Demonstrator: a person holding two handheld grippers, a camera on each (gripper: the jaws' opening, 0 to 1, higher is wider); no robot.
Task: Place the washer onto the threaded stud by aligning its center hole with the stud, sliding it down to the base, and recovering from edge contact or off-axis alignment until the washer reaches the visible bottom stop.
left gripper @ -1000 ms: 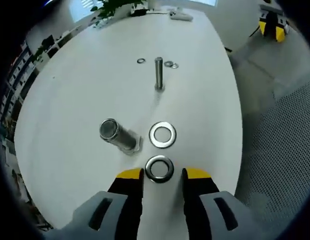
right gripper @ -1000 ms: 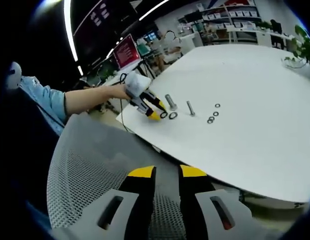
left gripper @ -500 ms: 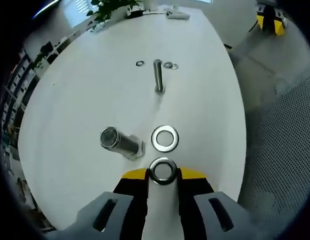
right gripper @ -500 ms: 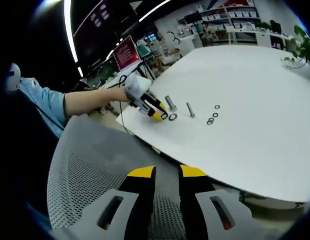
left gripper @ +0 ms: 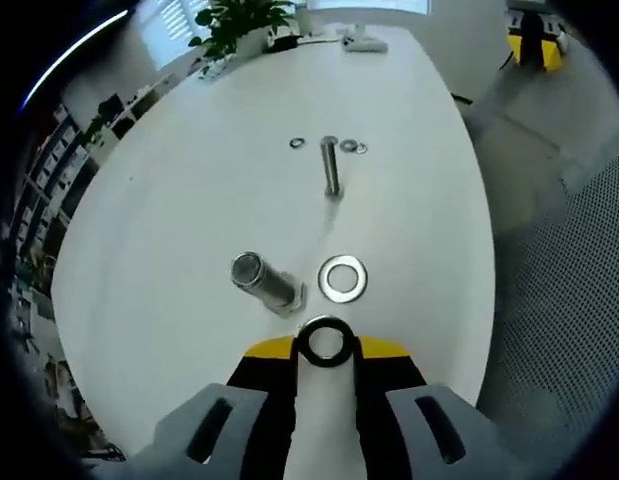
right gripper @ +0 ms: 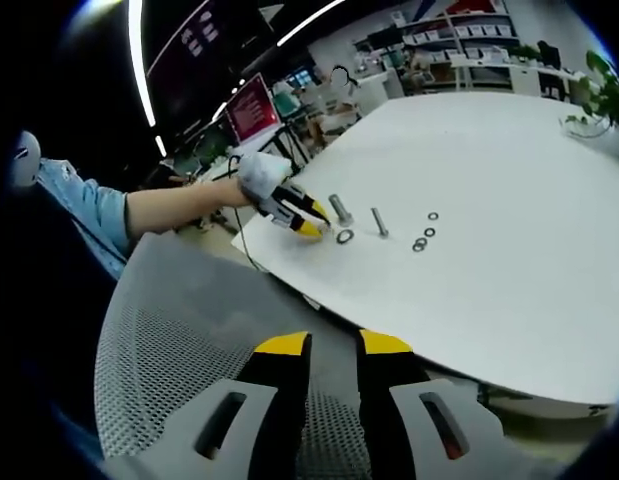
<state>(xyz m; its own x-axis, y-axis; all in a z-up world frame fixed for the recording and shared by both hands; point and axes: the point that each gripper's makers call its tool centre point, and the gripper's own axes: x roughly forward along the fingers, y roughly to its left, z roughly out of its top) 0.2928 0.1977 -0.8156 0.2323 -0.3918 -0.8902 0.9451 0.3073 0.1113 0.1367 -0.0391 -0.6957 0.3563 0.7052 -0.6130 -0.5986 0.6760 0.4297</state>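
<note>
Left gripper view: left tongs (left gripper: 326,347) closed on a dark steel washer (left gripper: 325,341), held above the white bench (left gripper: 189,200). One more large washer (left gripper: 343,278) lies flat beside a thick stud (left gripper: 264,282); one thin stud (left gripper: 331,166) stands upright, three small washers (left gripper: 354,147) around it. Right tongs (right gripper: 331,347) nearly closed, holding nothing (over a mesh chair (right gripper: 189,330)).

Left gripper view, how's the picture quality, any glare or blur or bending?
Left gripper view: even, soft light on the white table, no hard glare; the washer in the left gripper is sharp; fisheye curves the table edge. Right gripper view: dark at left, bright ceiling strips, washers small and soft.
</note>
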